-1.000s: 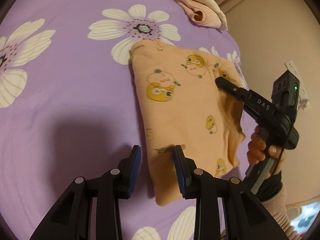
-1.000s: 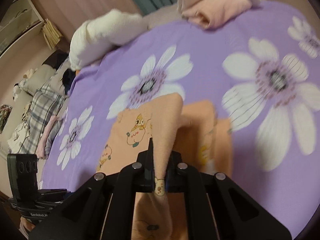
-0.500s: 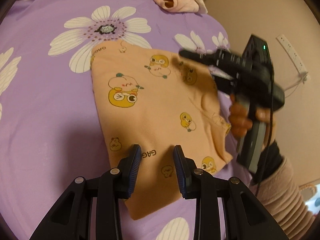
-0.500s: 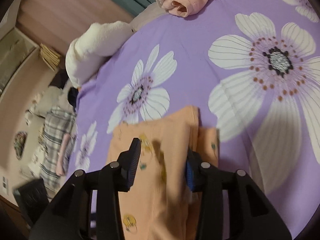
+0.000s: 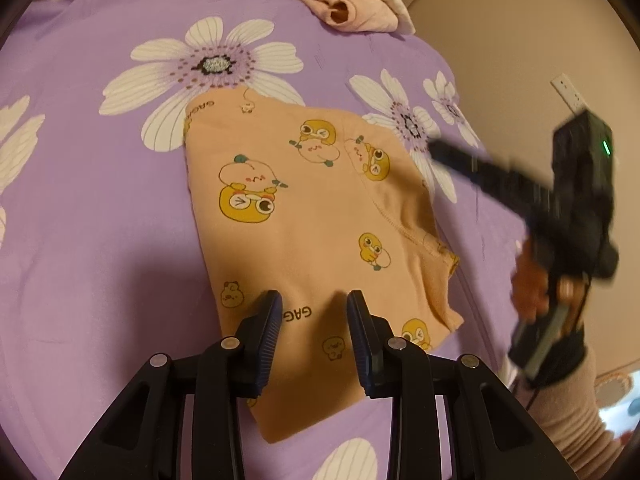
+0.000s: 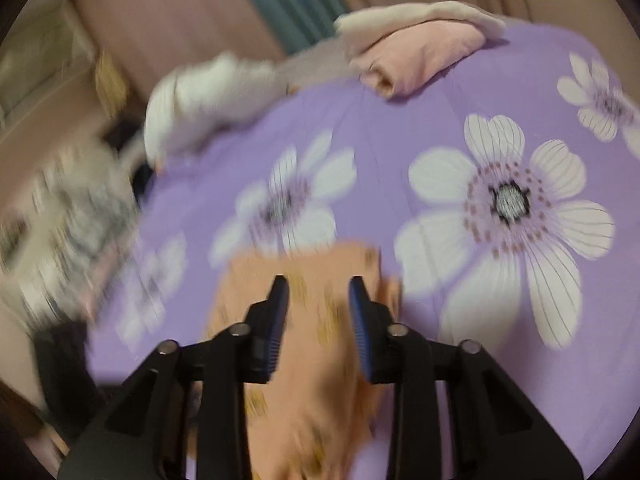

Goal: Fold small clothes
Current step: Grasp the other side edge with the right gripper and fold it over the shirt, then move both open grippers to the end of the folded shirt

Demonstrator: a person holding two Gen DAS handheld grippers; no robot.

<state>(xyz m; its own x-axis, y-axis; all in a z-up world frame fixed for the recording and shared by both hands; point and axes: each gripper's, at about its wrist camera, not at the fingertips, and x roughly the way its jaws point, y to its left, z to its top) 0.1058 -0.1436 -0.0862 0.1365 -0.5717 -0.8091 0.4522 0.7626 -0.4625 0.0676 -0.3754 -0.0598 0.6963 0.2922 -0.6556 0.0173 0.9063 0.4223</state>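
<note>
Now, garment: orange top [image 5: 316, 240] flat on bed [image 5: 100, 208], one side folded in.
L gripper [image 5: 314, 308]: jaws apart, empty, above hem.
R gripper [image 6: 318, 292]: jaws closing, nothing between.
Left: more folds, prob.
Pile: pink clothes [image 5: 352, 12] at far edge.

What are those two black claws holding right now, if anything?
Nothing. The left gripper hovers open over the orange garment lying folded on the purple bedspread. The right gripper, its jaws closing, has no cloth between them.
</note>
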